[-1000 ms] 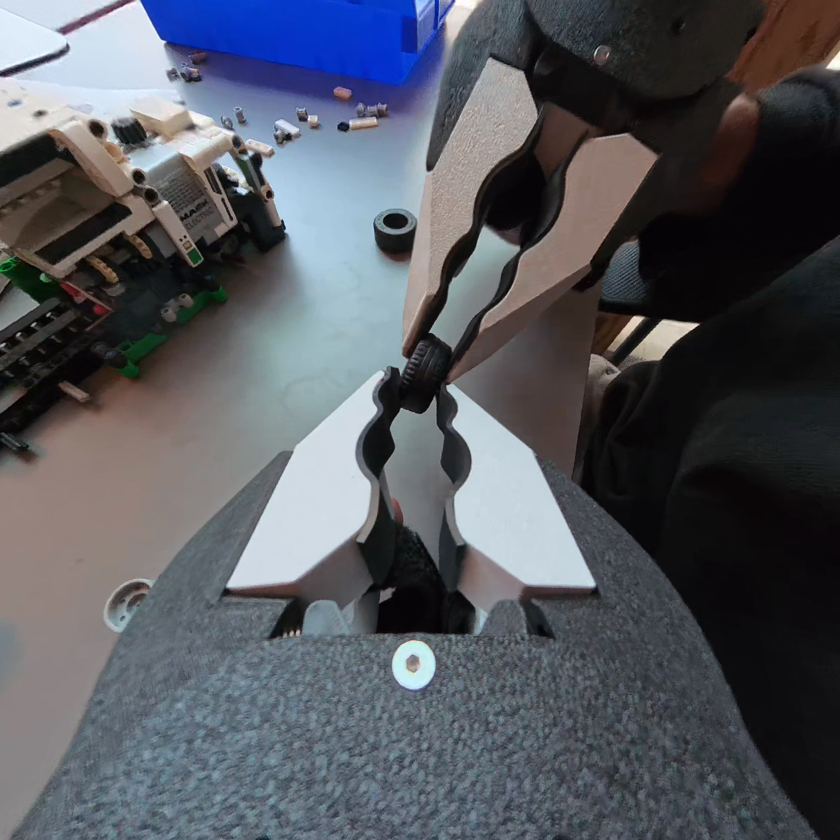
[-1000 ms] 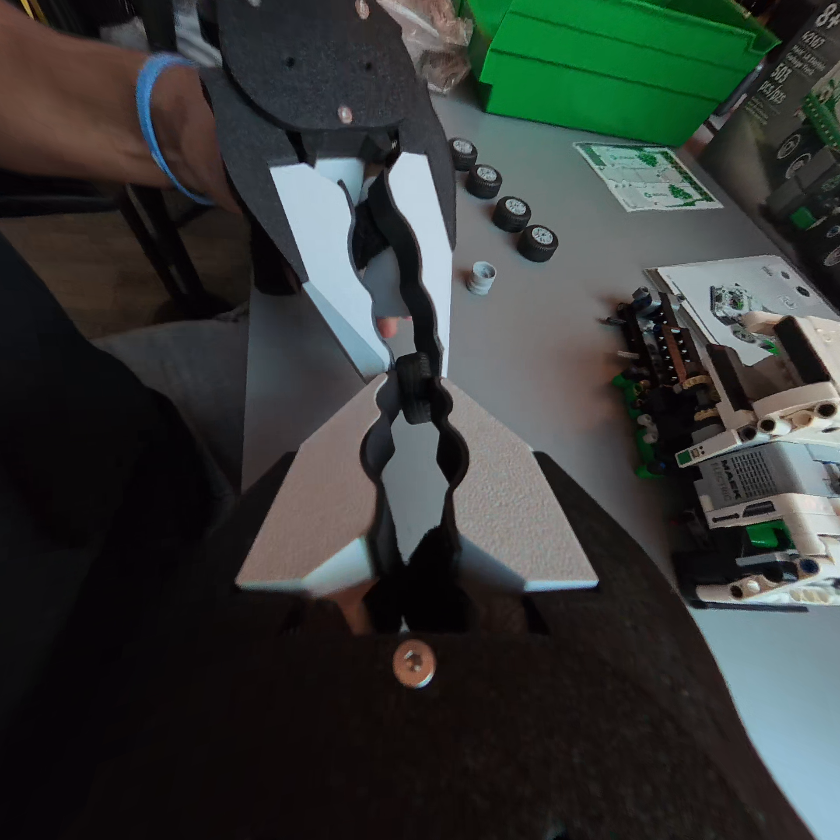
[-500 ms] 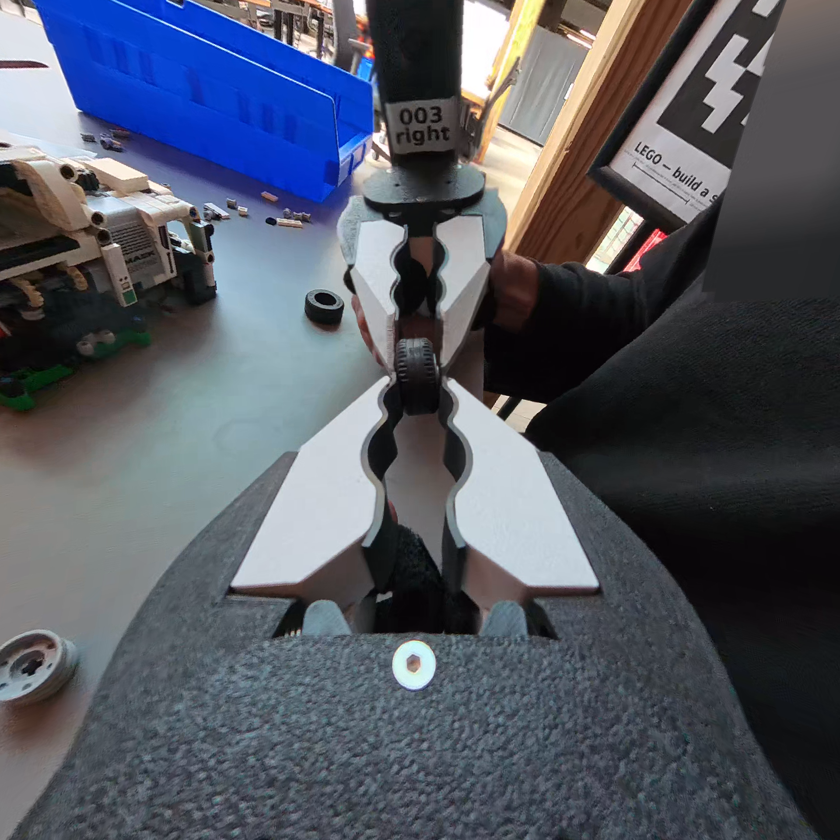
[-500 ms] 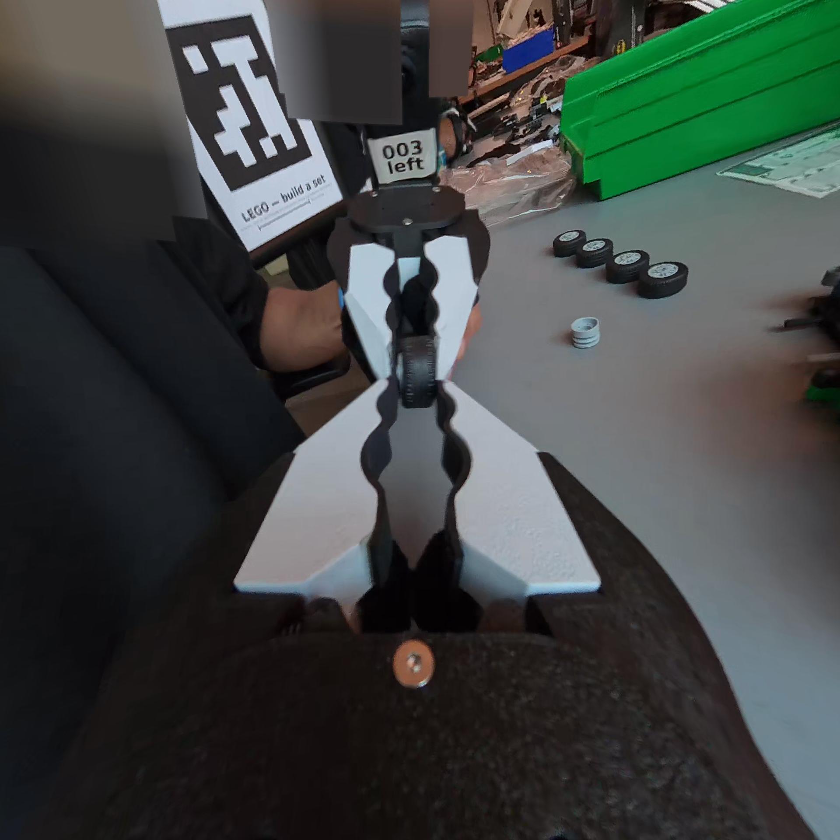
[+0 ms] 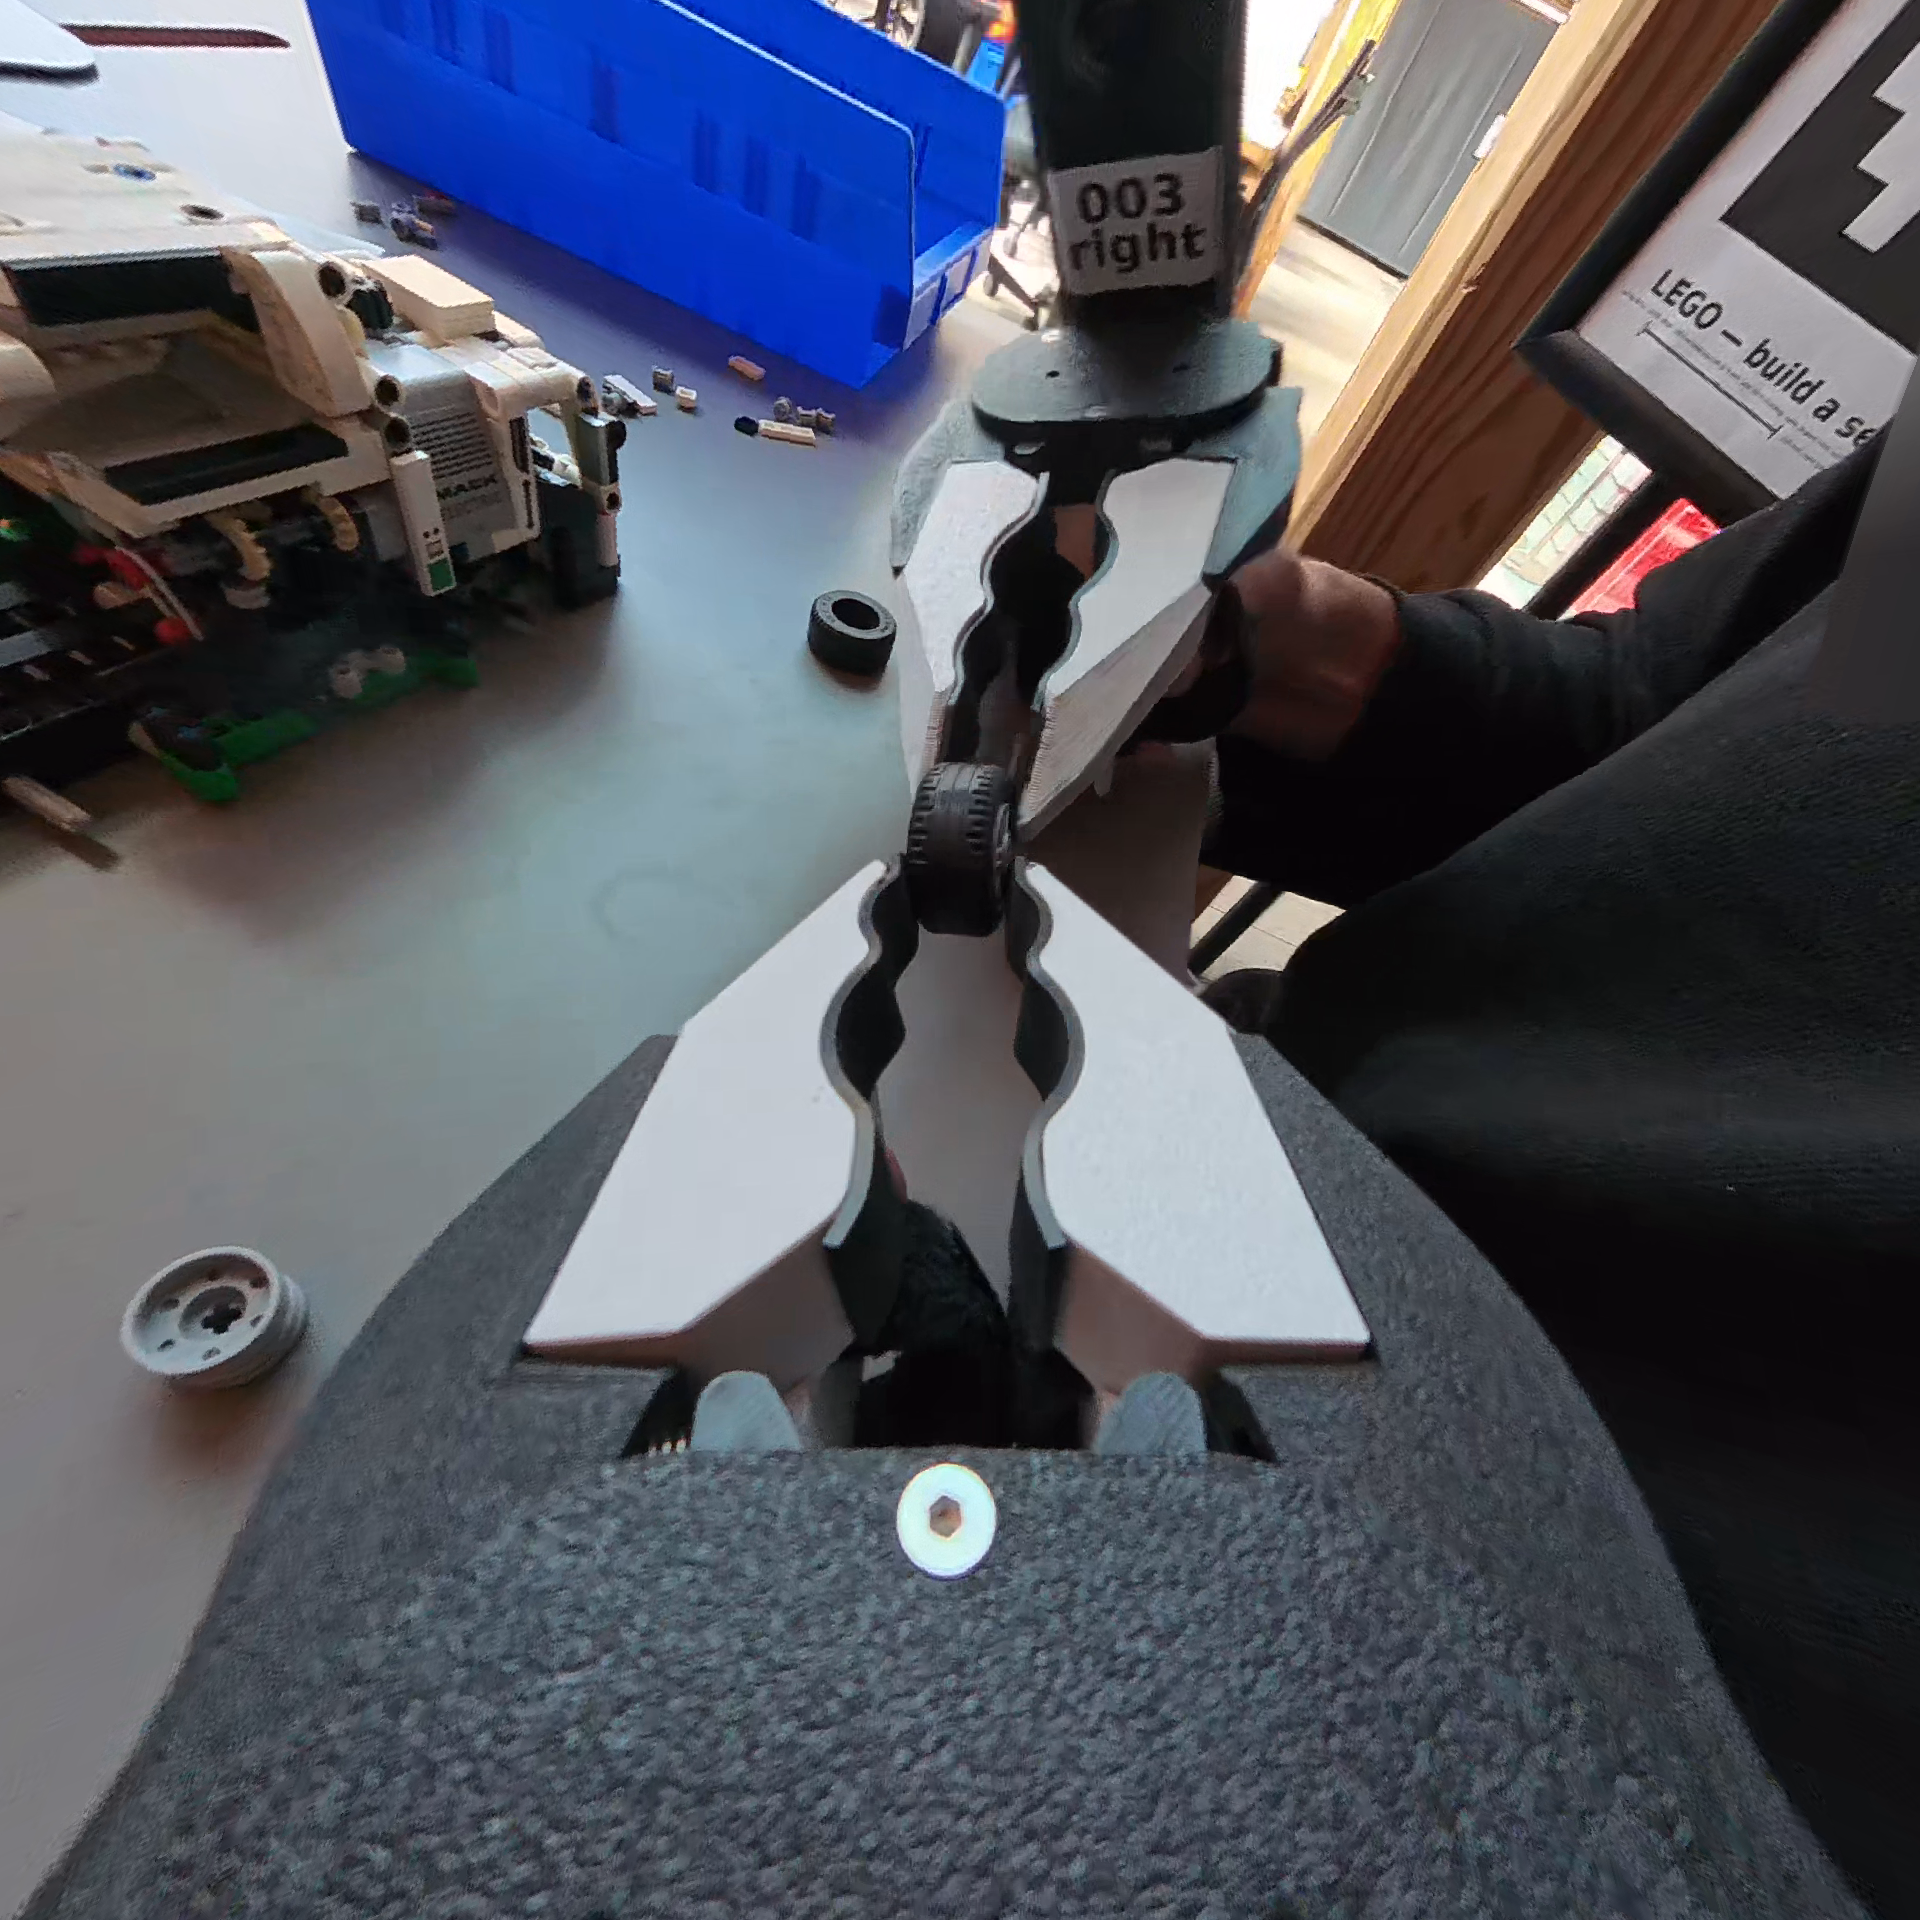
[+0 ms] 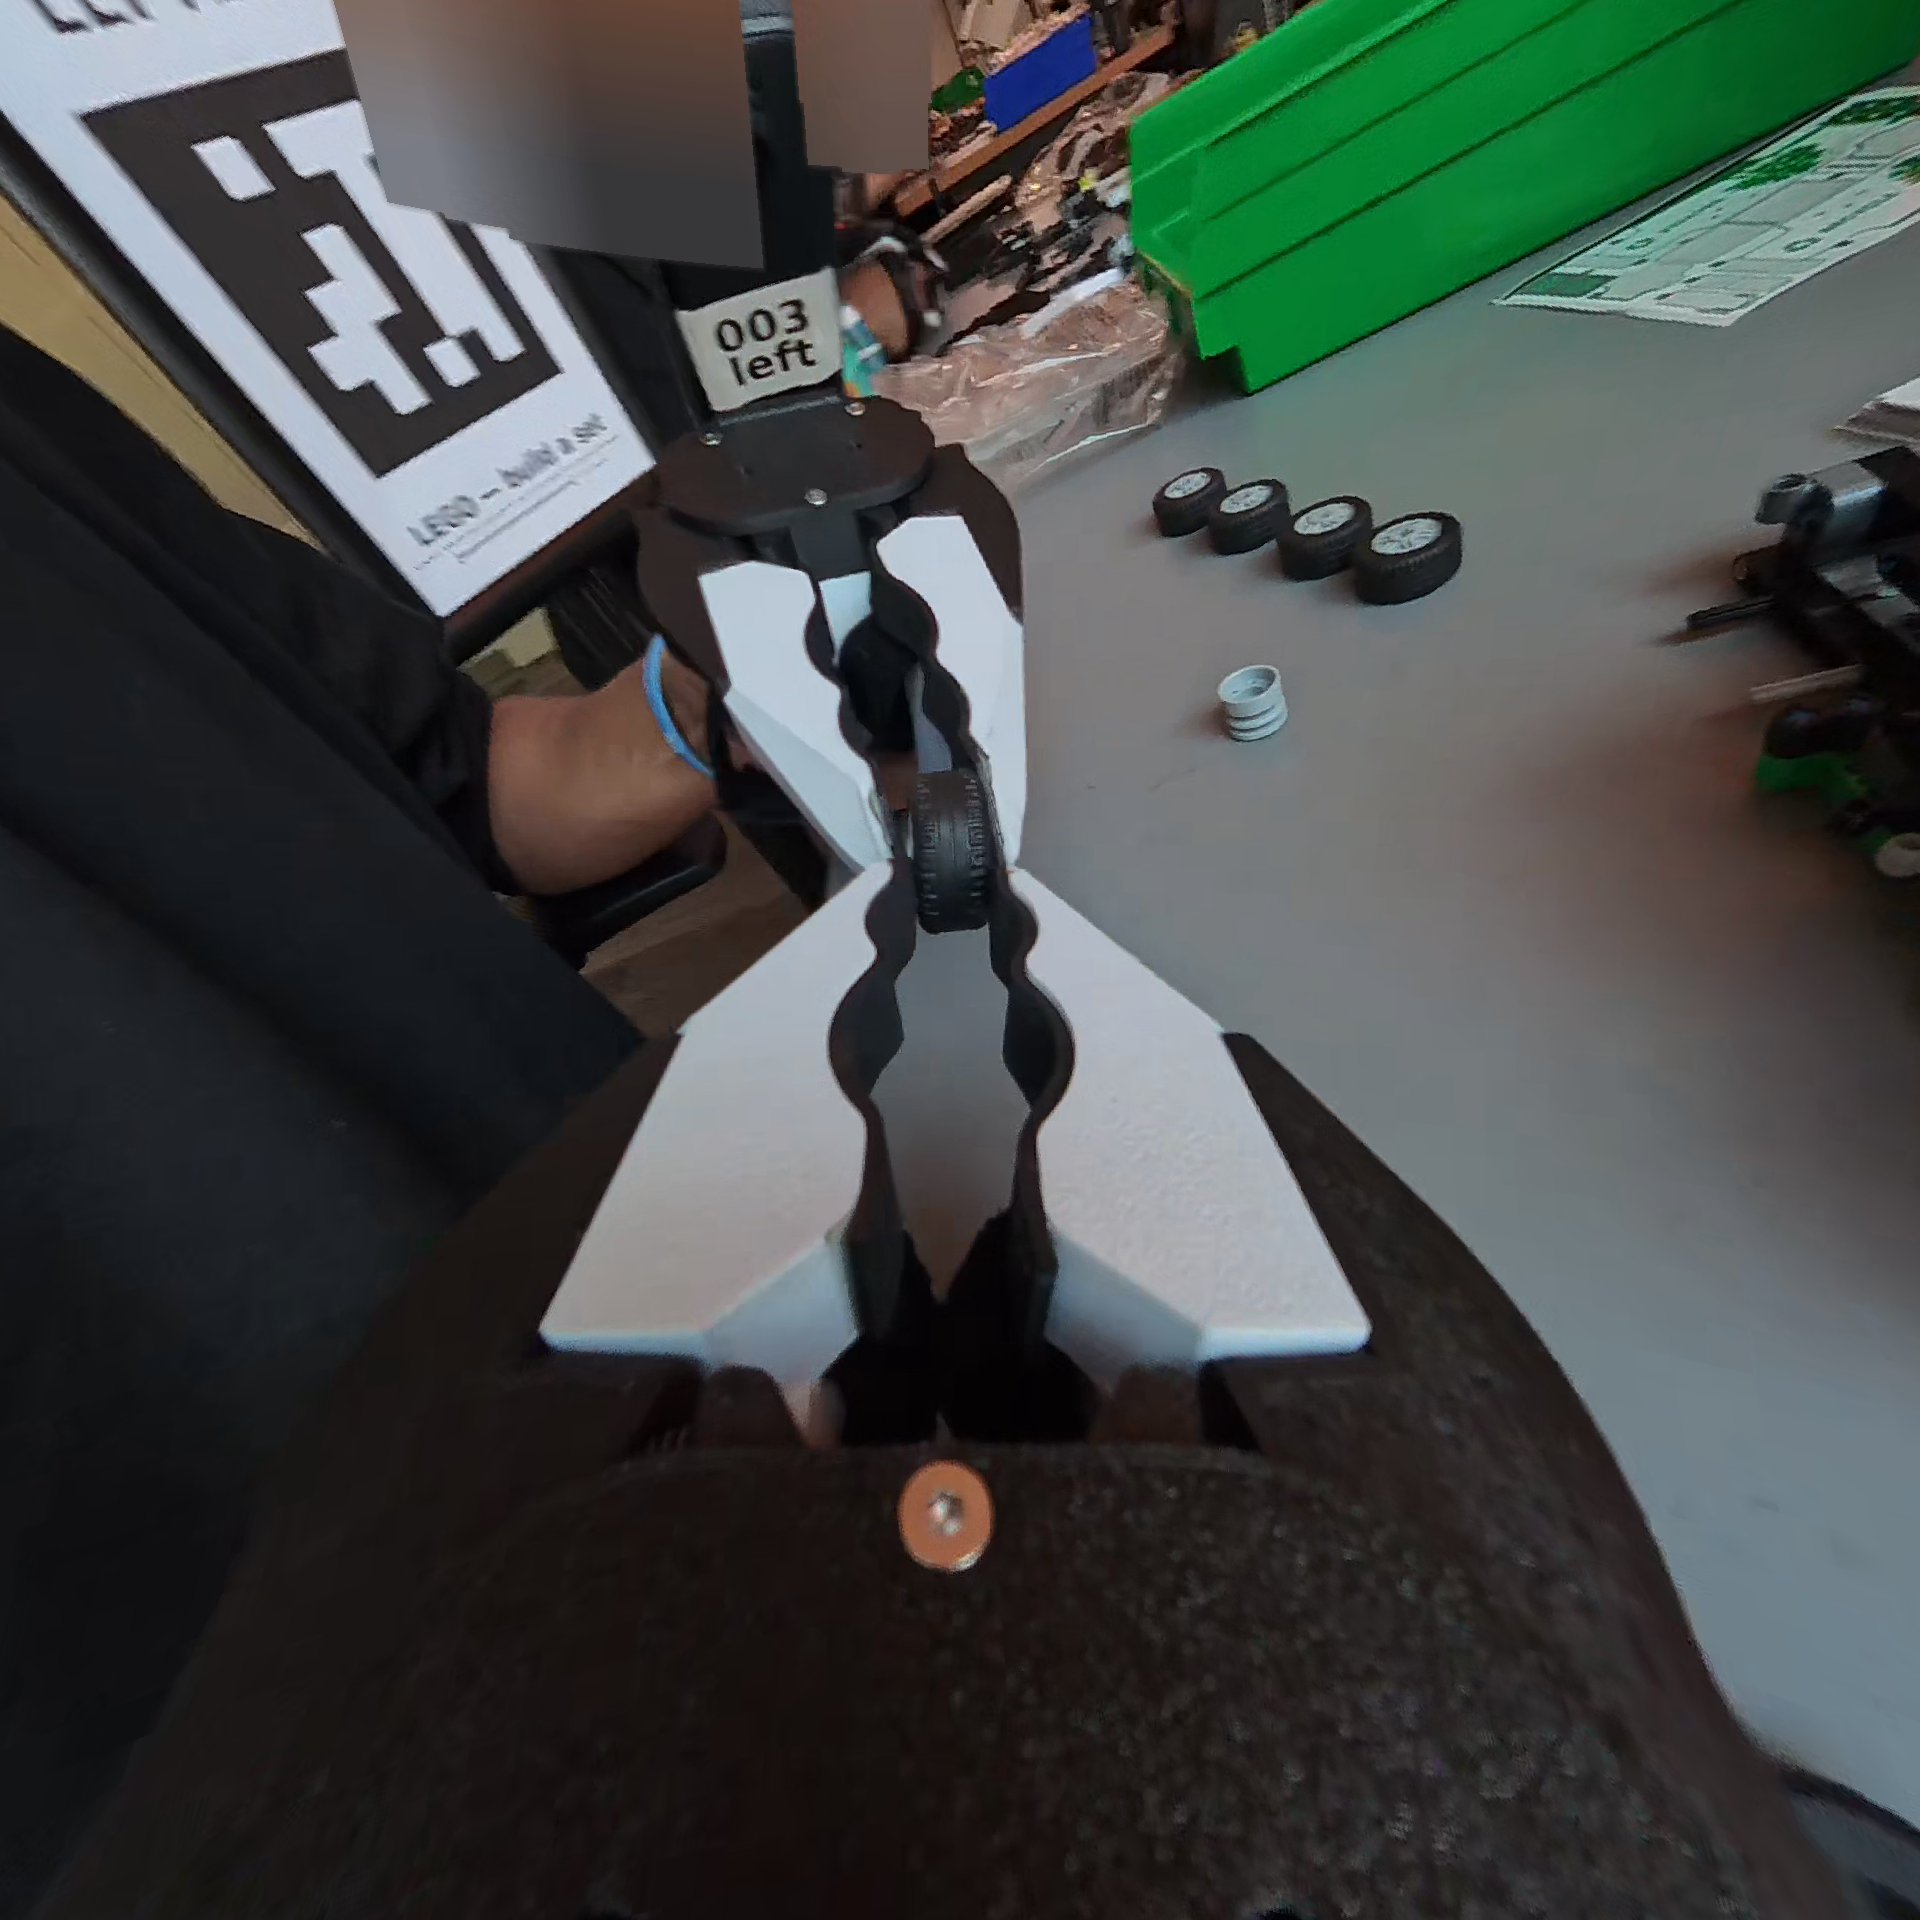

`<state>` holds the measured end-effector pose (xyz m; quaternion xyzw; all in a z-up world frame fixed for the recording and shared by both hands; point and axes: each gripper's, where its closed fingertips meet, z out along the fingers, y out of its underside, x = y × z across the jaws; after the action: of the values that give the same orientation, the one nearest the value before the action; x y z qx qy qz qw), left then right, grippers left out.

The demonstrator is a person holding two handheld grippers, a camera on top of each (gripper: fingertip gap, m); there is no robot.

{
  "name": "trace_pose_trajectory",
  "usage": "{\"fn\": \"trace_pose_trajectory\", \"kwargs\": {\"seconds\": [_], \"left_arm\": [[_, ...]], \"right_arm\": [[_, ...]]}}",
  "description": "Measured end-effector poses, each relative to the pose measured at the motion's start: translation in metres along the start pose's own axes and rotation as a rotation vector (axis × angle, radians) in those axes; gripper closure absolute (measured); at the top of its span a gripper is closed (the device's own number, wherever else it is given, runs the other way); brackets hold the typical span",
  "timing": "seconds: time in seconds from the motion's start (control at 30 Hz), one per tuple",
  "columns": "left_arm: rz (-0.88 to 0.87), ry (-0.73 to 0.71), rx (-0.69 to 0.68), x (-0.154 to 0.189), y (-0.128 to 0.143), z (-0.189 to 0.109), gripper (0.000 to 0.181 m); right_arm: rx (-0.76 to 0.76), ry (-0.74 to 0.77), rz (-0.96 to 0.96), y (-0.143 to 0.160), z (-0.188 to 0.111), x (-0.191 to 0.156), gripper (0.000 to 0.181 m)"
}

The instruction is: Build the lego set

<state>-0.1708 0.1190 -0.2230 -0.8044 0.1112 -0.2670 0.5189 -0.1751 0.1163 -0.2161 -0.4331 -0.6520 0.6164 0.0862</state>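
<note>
A small black tyre [image 5: 958,847] is held above the table's near edge, pinched between both grippers, which face each other tip to tip. My left gripper [image 5: 958,885] is shut on its near side. My right gripper [image 5: 985,764] reaches in from above and grips its far side. In the right wrist view the same tyre [image 6: 951,852] sits between my right gripper's tips [image 6: 951,899], with the left gripper [image 6: 940,826] opposite. A sliver of grey hub shows at the tyre's right edge. The half-built white, black and green truck model [image 5: 260,436] stands at the left.
A loose black tyre [image 5: 852,629] and a grey hub [image 5: 213,1317] lie on the grey table [image 5: 520,935]. A blue bin [image 5: 665,156] and small loose pieces [image 5: 779,426] are behind. Several finished wheels [image 6: 1309,535], another grey hub [image 6: 1254,701], green bins [image 6: 1455,177] and an instruction sheet [image 6: 1714,239] lie to the right. The grey hub [image 6: 1254,701] is about 12 centimetres from both grippers' fingertips.
Both grippers have tilted up from looking down at the table to facing each other level. In the last half second the right gripper has leaned slightly sideways. The tyre stays pinched between them.
</note>
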Motion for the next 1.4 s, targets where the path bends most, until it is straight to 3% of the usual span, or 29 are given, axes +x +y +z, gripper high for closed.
{"fn": "trace_pose_trajectory", "kwargs": {"seconds": [0.23,0.37,0.47,0.53,0.63,0.77,0.87,1.0,1.1,1.3,1.4], "left_arm": [[0.054,-0.232,-0.039,-0.025,0.004,0.005,0.167],[0.017,-0.161,0.024,-0.018,-0.006,0.004,0.166],[0.085,-0.158,0.041,-0.013,-0.009,-0.001,0.161],[0.237,-0.285,0.030,-0.016,-0.009,-0.008,0.145],[0.509,-0.507,-0.098,-0.024,0.006,-0.015,0.126],[0.682,-0.656,-0.167,-0.027,0.005,-0.016,0.132],[0.699,-0.675,-0.172,-0.026,0.002,-0.019,0.151],[0.690,-0.705,-0.227,-0.030,0.008,-0.025,0.151],[0.587,-0.810,-0.287,-0.056,0.013,-0.061,0.151],[0.050,-1.014,-0.358,-0.133,0.041,-0.192,0.151],[-0.062,-1.040,-0.280,-0.154,0.034,-0.215,0.152]], "right_arm": [[-0.052,0.386,-0.198,0.001,-0.001,0.026,0.170],[0.021,0.281,-0.101,-0.008,-0.005,0.019,0.169],[0.061,0.133,0.141,-0.009,-0.001,0.013,0.168],[0.106,0.050,0.321,-0.013,-0.002,0.013,0.169],[0.088,-0.027,0.478,-0.008,0.004,0.011,0.168],[0.029,-0.030,0.491,-0.001,0.018,0.012,0.168],[0.031,-0.033,0.494,-0.001,0.021,0.012,0.168],[0.038,-0.014,0.386,-0.003,0.019,0.009,0.162],[0.087,0.029,0.215,-0.013,0.003,0.005,0.158],[0.130,0.033,-0.067,-0.012,-0.021,-0.024,0.154],[0.129,0.061,-0.122,-0.006,-0.020,-0.024,0.152]]}}
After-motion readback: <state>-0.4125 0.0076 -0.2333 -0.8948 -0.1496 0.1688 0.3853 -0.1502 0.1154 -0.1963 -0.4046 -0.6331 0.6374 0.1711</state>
